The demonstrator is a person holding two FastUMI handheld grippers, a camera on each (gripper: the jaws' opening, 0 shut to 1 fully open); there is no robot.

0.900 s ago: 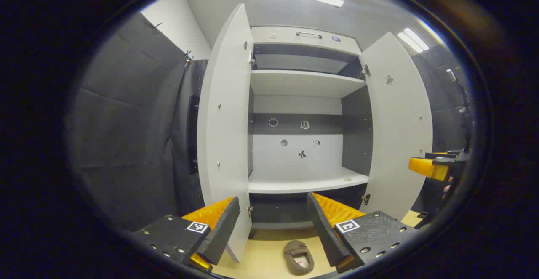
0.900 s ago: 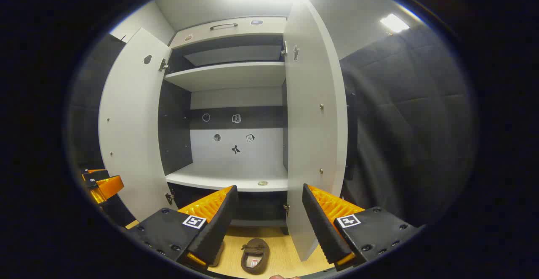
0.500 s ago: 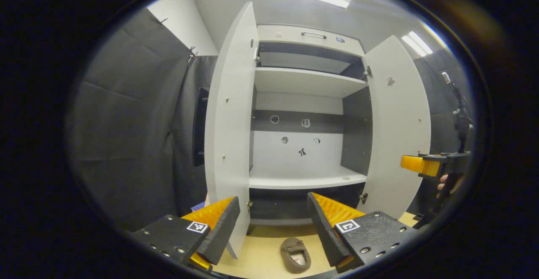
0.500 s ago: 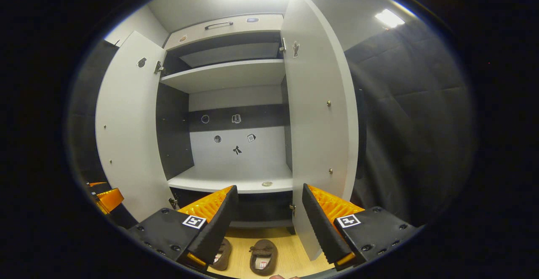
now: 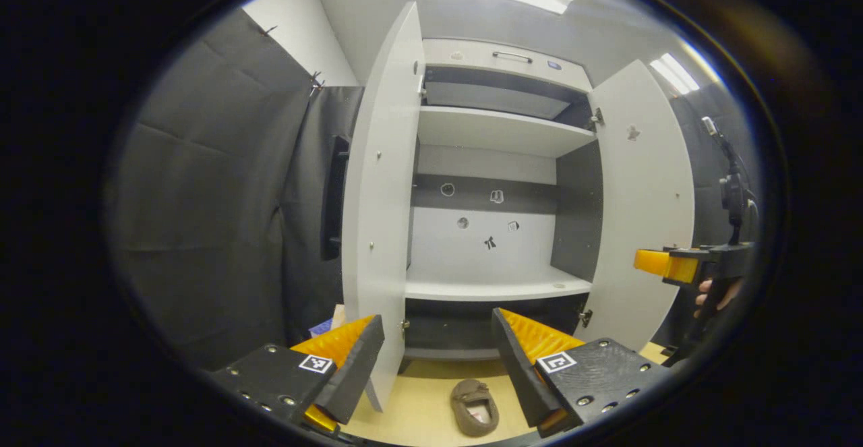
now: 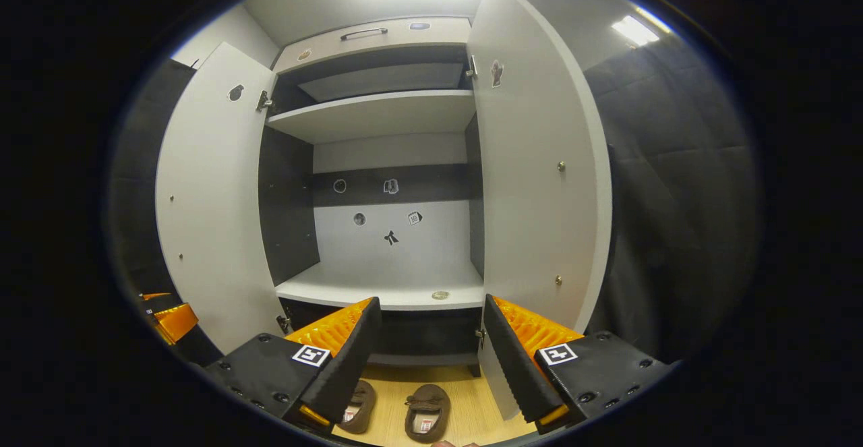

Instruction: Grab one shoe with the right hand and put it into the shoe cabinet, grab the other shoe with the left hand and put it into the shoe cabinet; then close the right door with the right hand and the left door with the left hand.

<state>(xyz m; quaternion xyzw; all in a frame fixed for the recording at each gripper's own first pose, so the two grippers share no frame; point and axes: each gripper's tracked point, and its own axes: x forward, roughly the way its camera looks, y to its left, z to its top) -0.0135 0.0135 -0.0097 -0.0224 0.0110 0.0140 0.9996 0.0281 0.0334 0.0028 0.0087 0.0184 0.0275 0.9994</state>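
In the left gripper view, your left gripper [image 5: 438, 359] sits at the bottom of the frame with its two fingers spread wide and nothing between them. Filling the middle of the frame is the shoe cabinet [image 5: 499, 130], white outside with dark side walls inside. Its left door [image 5: 381, 211] stands swung out toward you, seen nearly edge-on at centre left, and its right door [image 5: 644, 211] is swung out at centre right. Between them you see an upper shelf [image 5: 502, 130] and a lower shelf [image 5: 495, 290], both bare, and a few small stickers [image 5: 490, 243] on the back panel. At the bottom centre, on the pale wood floor [image 5: 418, 406] in front of the cabinet, lies one brown slipper-style shoe [image 5: 475, 406], its opening facing up and a light insole showing. At the right edge of the frame your right gripper [image 5: 664, 263] is level with the lower shelf, held by a hand [image 5: 715, 295]; you cannot tell from here how its fingers stand.

In the right gripper view, your right gripper [image 6: 428, 359] is at the bottom of the frame, fingers wide apart and empty. The cabinet again fills the centre, both doors open. Low between the fingers, two brown shoes lie side by side on the floor: one at bottom centre [image 6: 426, 412], with a small bow across its top, and the other [image 6: 357, 406] just to its left, partly hidden behind the finger. At the lower left edge of the frame is your other gripper.
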